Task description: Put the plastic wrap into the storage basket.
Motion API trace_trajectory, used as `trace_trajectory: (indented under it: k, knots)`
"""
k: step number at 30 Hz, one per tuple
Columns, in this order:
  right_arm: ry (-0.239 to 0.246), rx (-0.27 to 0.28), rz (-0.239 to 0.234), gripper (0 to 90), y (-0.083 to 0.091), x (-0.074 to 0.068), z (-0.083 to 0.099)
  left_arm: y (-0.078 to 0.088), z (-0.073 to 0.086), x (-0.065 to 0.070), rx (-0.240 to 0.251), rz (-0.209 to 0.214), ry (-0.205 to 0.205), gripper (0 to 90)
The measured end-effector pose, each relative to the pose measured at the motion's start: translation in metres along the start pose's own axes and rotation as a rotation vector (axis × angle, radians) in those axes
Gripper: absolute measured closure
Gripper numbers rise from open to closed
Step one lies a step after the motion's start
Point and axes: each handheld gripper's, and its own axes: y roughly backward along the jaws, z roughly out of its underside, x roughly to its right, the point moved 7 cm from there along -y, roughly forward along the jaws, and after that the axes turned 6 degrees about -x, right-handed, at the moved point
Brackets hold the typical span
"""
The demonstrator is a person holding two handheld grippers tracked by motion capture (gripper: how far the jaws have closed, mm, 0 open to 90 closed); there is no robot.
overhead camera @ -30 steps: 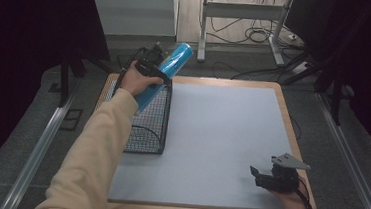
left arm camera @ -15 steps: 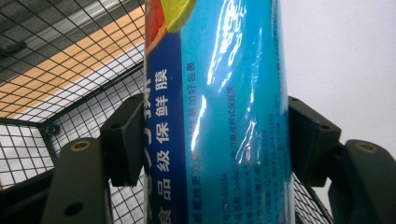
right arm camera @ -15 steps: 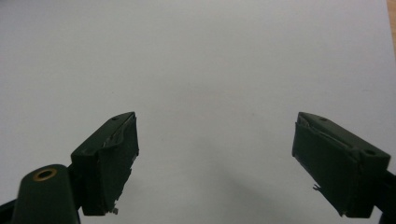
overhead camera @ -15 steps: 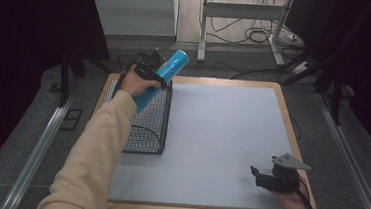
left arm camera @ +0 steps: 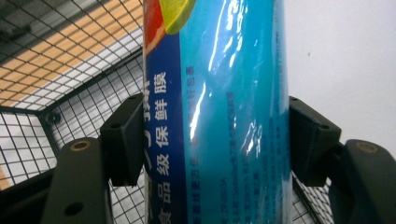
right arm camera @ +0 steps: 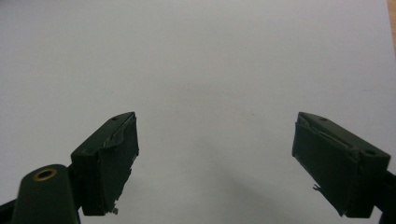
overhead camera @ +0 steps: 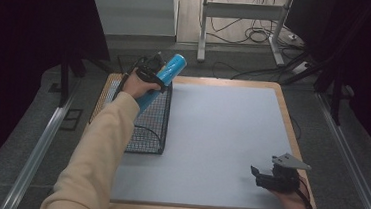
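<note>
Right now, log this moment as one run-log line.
left gripper: shut on blue roll, over wire basket | right gripper: open, empty, above grey mat

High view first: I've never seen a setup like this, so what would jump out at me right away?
The bright blue roll of cling film stands out most: the left gripper is clamped on it, holding it tilted above the black wire basket at the table's far left. At the near right, the right gripper sits over the bare grey mat with its jaws wide apart and nothing between them.
</note>
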Motion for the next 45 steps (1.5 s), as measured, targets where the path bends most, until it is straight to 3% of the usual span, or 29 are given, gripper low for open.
trace_trajectory:
  k: [3, 10, 19, 21, 23, 29, 33, 38, 45]
  knots:
    - [0.0, -0.001, -0.001, 14.8, 0.0, -0.001, 0.0, -0.004, 0.002, -0.001, -0.027, -0.008, -0.007, 31.8]
    - [-0.003, -0.01, -0.004, 14.8, -0.002, -0.001, 0.001, -0.026, 0.011, -0.008, -0.116, -0.085, -0.02, 31.8]
    - [-0.001, -0.004, -0.002, 14.8, 0.0, -0.001, 0.0, -0.025, 0.011, -0.007, -0.102, -0.094, -0.021, 31.1]
    - [0.001, -0.002, -0.002, 14.8, 0.0, -0.002, 0.0, -0.02, 0.01, -0.005, -0.085, -0.07, -0.003, 26.6]
    - [0.001, -0.003, -0.002, 14.8, 0.0, -0.001, 0.0, -0.019, 0.011, -0.003, -0.099, -0.052, 0.01, 19.8]
    - [0.002, -0.004, -0.004, 14.8, 0.0, -0.002, 0.001, -0.01, 0.015, 0.003, -0.055, -0.042, 0.018, 10.9]
    - [0.005, -0.007, -0.004, 14.8, 0.0, -0.003, 0.001, 0.001, 0.016, 0.009, -0.009, -0.007, 0.04, 6.5]
    - [0.01, -0.011, -0.004, 14.7, -0.001, -0.004, 0.001, 0.015, 0.02, 0.016, 0.037, 0.011, 0.021, 5.3]
    - [0.01, -0.01, -0.003, 14.8, -0.001, -0.005, 0.001, 0.041, 0.037, 0.029, 0.121, 0.059, -0.009, 6.7]
